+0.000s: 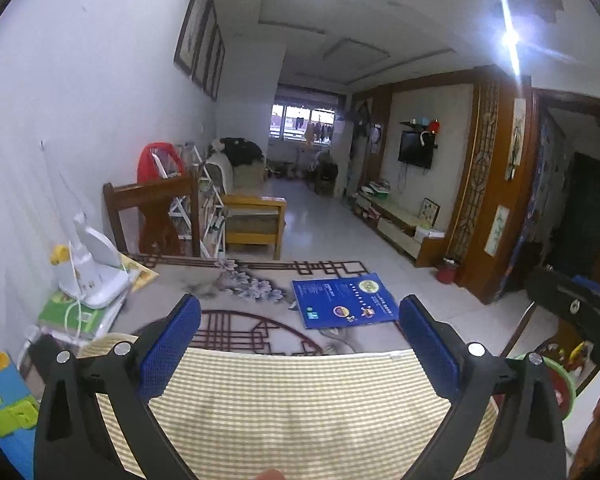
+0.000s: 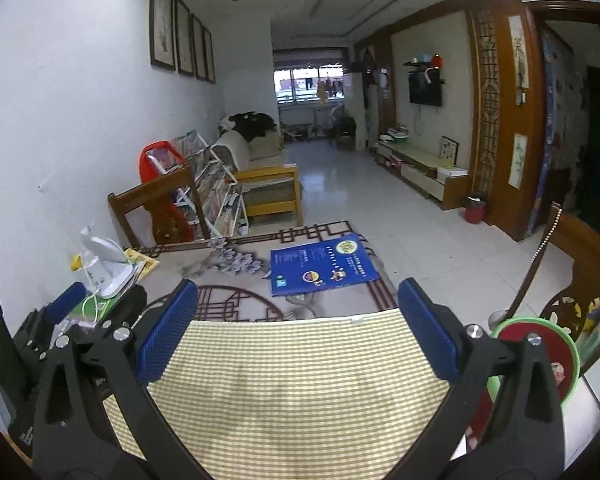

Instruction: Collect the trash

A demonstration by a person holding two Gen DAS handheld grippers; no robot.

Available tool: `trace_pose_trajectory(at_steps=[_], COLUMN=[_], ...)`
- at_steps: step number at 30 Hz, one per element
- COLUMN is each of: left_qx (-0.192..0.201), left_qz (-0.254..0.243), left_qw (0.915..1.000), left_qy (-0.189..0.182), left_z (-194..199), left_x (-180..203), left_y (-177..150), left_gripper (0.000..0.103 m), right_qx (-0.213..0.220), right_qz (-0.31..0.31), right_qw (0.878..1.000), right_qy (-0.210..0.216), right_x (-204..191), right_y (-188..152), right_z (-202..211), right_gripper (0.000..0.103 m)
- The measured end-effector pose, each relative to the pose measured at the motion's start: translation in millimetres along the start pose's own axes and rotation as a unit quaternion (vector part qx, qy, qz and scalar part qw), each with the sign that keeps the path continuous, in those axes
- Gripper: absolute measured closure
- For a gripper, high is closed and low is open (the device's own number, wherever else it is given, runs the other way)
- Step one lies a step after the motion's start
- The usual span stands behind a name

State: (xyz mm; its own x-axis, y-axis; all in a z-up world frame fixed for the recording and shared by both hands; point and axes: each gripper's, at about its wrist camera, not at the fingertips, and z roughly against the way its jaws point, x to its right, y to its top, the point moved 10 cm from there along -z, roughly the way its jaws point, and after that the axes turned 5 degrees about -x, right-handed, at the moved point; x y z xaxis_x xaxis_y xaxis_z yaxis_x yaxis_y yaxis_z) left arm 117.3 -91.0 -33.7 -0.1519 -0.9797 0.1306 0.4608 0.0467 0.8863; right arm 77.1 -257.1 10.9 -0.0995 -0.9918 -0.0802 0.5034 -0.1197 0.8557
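A yellow-and-white checked woven mat (image 2: 296, 380) covers the near end of the counter. Beyond it, the grey cloth (image 2: 236, 280) shows pale lilac blossoms and dark red lattice lines. A royal-blue flat paper package (image 2: 322, 264) carries white print and round yellow-green and purple badges. The tongs have black arms and blue textured pads (image 1: 170, 346). A green-rimmed red round bin (image 2: 540, 344) sits at the right.
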Motion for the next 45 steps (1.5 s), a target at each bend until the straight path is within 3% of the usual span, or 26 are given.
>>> trace_pose_trajectory(at_steps=[10,45], left_qx=[-0.034,-0.044], left_qz=[-0.011,-0.017], left_qw=[0.9993,0.9986], left_qy=[0.007,0.023], left_z=[-6,-4], left_x=[0,-2], left_y=[-7,-9], left_gripper=[0.008,0.008], right_qx=[-0.008,-0.015], right_qz=[0.011,0.022], right_qw=[1.0,1.0], right_qy=[-0.004,-0.008], right_x=[-6,-8], right_y=[-4,-11], right_z=[-7,-8], right_gripper=[0.005,0.005])
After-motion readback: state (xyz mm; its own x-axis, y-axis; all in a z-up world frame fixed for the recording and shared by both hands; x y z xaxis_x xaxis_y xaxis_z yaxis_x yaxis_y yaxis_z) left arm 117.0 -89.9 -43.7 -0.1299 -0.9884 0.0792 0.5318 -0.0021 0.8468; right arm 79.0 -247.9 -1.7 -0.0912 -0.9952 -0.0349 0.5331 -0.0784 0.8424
